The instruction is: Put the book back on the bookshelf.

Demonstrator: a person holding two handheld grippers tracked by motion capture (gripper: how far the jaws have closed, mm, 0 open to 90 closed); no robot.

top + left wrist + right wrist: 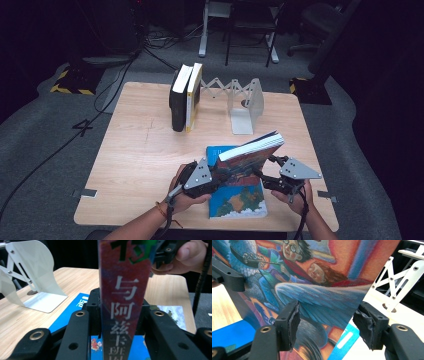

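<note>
Illustrated book between left gripper fingers, above blue book

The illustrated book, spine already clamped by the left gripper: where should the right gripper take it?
The free page edge, from the right side. The illustrated book stands tilted above the blue book; the right gripper straddles that edge, pads not pressing.

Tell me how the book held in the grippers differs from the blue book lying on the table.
The held book is lifted and tilted, spine clamped in the left gripper; the blue book lies flat on the table. The held book's cover is mostly red and orange with painted figures; the blue book's is mainly blue. The held book is off the table, partly above the blue book, whose lower part stays exposed. Both are softcover books with illustrated covers.
</note>
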